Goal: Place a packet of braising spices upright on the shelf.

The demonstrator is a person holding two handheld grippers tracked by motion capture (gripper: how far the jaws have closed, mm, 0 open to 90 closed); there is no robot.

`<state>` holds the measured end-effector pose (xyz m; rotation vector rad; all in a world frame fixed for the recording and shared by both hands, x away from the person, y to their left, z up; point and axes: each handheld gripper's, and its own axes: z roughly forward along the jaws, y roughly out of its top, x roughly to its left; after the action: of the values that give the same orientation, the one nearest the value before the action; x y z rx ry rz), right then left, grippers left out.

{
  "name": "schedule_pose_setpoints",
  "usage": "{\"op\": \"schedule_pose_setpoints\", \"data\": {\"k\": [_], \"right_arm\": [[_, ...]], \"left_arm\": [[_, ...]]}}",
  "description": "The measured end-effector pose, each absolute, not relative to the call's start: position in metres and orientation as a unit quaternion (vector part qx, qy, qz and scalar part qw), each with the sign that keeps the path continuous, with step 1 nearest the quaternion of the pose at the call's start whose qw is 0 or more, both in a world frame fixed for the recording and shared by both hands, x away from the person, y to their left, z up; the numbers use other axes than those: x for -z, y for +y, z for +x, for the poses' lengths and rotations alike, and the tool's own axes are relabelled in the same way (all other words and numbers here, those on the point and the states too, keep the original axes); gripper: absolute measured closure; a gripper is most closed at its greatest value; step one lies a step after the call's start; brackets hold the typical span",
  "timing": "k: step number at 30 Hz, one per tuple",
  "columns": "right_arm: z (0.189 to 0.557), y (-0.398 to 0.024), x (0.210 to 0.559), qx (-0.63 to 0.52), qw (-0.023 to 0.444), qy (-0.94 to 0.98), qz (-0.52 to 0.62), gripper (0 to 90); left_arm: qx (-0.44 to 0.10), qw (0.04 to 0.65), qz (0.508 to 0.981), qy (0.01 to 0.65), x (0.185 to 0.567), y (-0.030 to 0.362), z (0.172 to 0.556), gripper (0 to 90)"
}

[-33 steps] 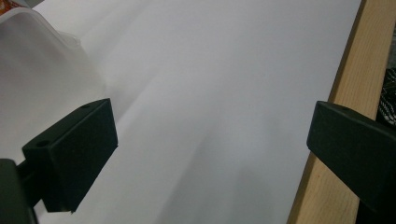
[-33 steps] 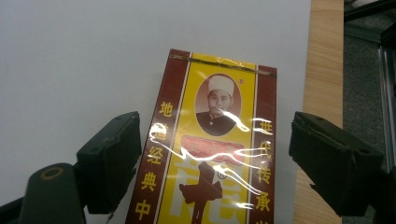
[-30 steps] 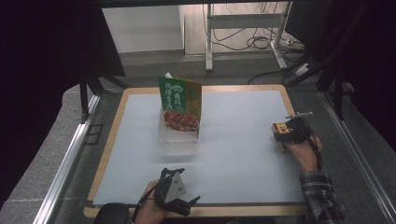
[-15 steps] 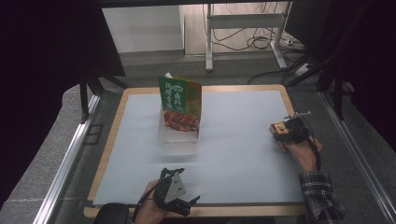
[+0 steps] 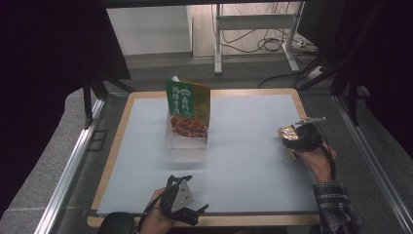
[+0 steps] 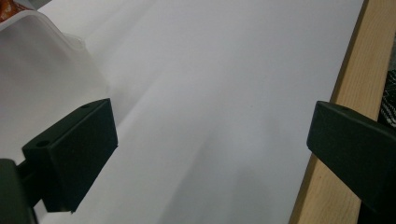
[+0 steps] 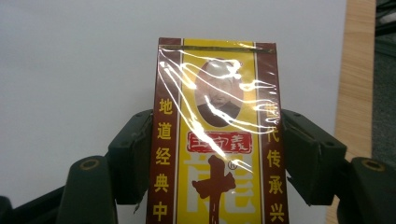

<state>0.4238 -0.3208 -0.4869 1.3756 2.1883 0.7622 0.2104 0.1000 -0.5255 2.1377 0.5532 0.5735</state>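
I have the right gripper (image 7: pixel 212 158) closed on the yellow-and-maroon box (image 7: pixel 217 140); its fingers (image 7: pixel 133 156) have just been closing and now press the box's two long sides, so I judge the pick-up done and the carrying still to come. In the high view the box (image 5: pixel 288 135) sits at the right side of the tabletop (image 5: pixel 243 161), near the edge, and I can't tell from there whether it is lifted or still resting on the sheet. The likely goal, I'd guess, is the clear bin (image 5: pixel 187 141) at mid-table, well apart from the box, with a green pouch (image 5: pixel 187 109) standing upright in it. My left gripper (image 5: pixel 187 214) waits at the near edge with its fingers (image 6: pixel 74 154) wide and nothing between them. The box is a slim rectangular carton wrapped in glossy film that throws bright wrinkled glints, so it may be slick under the pads. The bin is thin, translucent plastic with rounded corners; the pouch looks like soft printed foil. The tabletop is a matte white sheet on a pale wooden board.
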Motion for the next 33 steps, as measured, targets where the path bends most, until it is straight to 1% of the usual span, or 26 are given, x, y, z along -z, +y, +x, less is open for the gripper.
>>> {"op": "schedule_pose_setpoints", "data": {"k": [14,33], "right_arm": [[0.405,-0.292,0.482,-0.293,0.206,0.822,0.443,31.9],[0.377,-0.242,0.482,-0.321,0.158,0.858,0.368,31.9]], "left_arm": [[-0.228,0.418,0.851,0.22,0.525,0.1,0.21,1.5],[-0.227,0.419,0.851,0.22,0.525,0.1,0.21,1.5]]}}
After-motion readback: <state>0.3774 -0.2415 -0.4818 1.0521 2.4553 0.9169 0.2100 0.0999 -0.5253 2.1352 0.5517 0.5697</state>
